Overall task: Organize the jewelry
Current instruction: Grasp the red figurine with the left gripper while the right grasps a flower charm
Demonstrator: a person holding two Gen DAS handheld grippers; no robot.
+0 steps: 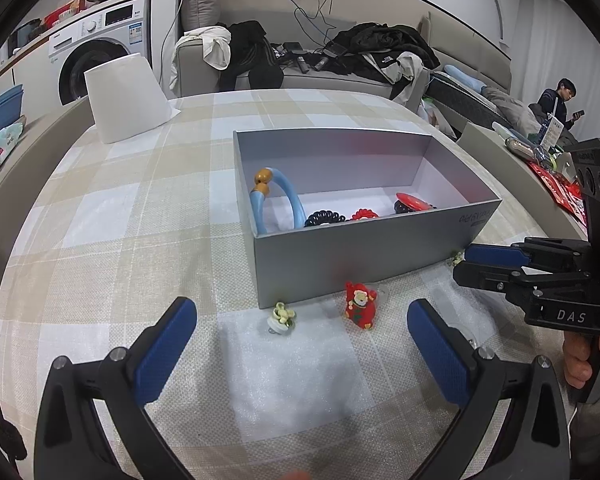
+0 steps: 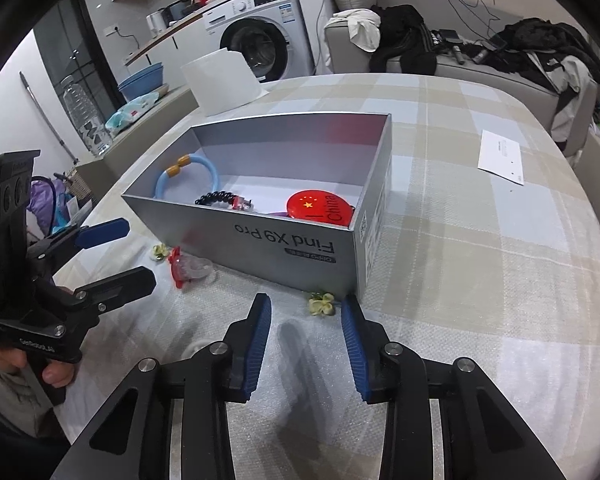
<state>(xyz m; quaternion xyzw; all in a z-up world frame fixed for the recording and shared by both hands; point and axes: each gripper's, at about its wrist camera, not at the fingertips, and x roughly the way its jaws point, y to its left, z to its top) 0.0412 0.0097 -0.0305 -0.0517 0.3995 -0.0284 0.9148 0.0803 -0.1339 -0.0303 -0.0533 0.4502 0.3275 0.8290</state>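
Just ahead of the right gripper (image 2: 306,312), between its blue fingertips and against the silver box (image 2: 300,248): small pale flower clip (image 2: 321,304), not yet pinched, jaws partly closed, empty. Left gripper (image 1: 302,316) wide open, empty, farther off, Santa charm (image 1: 360,305) ahead

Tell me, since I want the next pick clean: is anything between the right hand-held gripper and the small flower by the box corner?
Nothing visible. The right hand-held gripper has open jaws, and the flower lies on bare foam just ahead, beside the box.
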